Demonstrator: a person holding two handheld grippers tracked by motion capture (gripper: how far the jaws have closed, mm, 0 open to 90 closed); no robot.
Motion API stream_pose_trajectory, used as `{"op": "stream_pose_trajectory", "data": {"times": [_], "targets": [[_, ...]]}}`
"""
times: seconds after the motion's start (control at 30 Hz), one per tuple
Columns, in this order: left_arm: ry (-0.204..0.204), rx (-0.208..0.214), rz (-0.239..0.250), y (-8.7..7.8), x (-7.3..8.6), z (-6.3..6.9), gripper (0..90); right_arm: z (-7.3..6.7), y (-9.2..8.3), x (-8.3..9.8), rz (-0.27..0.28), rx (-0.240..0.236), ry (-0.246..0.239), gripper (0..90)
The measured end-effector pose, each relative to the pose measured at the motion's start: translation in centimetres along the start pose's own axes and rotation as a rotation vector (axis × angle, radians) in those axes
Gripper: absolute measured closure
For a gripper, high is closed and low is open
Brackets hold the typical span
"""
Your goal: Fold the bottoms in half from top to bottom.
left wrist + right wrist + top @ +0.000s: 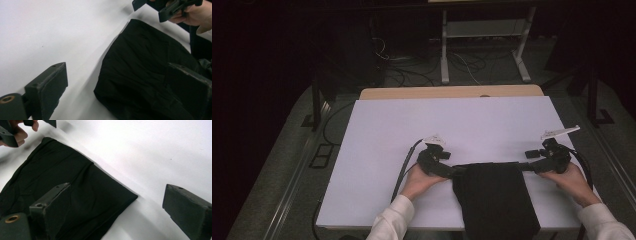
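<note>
1. Black cloth [494,197], folded into a soft, matte rectangle, lies at the near edge of the table at about six o'clock from the table's centre, its lower end hanging past the edge in the high view. Its weave is dull and slightly creased; in the right gripper view [75,195] shallow wrinkles run across it and one corner comes to a clean point.
2. Left gripper [451,171], hard black plastic with blocky rectangular jaws, sits at the cloth's upper left corner, at nine o'clock from the cloth. Its jaws stand apart; in the left gripper view one jaw is over bare table and the other over the cloth [145,75], with no pad pressing on the fabric.
3. Right gripper [528,161] is at the cloth's upper right corner, at three o'clock from it. Its jaws are also spread wide, straddling the cloth's corner without clamping it.
4. Each gripper is held in a hand in a white sleeve, with a black cable trailing away.
5. White table surface [462,120] is smooth and flat, spreading toward twelve o'clock, with a strip of pale wood [452,92] along its far edge.
</note>
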State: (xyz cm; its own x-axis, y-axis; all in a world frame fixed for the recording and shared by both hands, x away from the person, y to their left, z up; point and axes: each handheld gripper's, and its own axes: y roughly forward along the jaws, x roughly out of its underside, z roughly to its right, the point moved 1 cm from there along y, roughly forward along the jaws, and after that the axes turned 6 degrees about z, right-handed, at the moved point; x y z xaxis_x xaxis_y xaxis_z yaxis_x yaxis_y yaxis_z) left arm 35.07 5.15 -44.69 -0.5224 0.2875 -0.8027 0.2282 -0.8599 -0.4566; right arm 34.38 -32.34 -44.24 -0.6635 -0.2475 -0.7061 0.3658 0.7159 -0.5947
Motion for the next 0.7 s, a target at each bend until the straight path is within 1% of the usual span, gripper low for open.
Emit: {"op": "stream_pose_trajectory", "data": {"times": [0.07,0.2,0.23,0.33,0.4,0.57,0.63,0.67,0.7], "targets": [[-0.001,-0.002,-0.004,0.1,0.1,-0.1,6.5,0.1,0.1,0.0,-0.002,-0.001,0.006,9.9],[0.002,0.0,0.001,0.1,0.1,-0.2,13.1,0.2,0.2,0.1,-0.008,-0.01,-0.001,14.2],[-0.001,0.001,0.001,0.2,0.1,-0.2,13.5,0.2,0.3,0.0,-0.011,-0.01,-0.001,15.2],[-0.004,0.012,-0.008,0.4,0.2,-0.3,16.4,0.2,0.6,0.1,-0.021,-0.023,-0.007,21.3],[-0.004,0.028,-0.015,0.5,0.3,-0.2,19.2,0.2,0.9,0.1,-0.037,-0.029,-0.011,26.0],[0.006,0.069,-0.038,0.9,0.5,0.0,32.1,0.1,1.6,0.1,-0.071,-0.035,-0.023,38.6],[0.011,0.062,-0.061,1.2,0.6,0.1,38.2,0.2,1.9,0.2,-0.087,-0.032,-0.022,43.9],[0.011,0.07,-0.068,1.3,0.7,0.0,40.3,0.2,1.9,0.2,-0.089,-0.032,-0.024,46.5],[0.013,0.074,-0.073,1.4,0.8,0.0,43.4,0.3,1.9,0.2,-0.089,-0.04,-0.016,50.3]]}}
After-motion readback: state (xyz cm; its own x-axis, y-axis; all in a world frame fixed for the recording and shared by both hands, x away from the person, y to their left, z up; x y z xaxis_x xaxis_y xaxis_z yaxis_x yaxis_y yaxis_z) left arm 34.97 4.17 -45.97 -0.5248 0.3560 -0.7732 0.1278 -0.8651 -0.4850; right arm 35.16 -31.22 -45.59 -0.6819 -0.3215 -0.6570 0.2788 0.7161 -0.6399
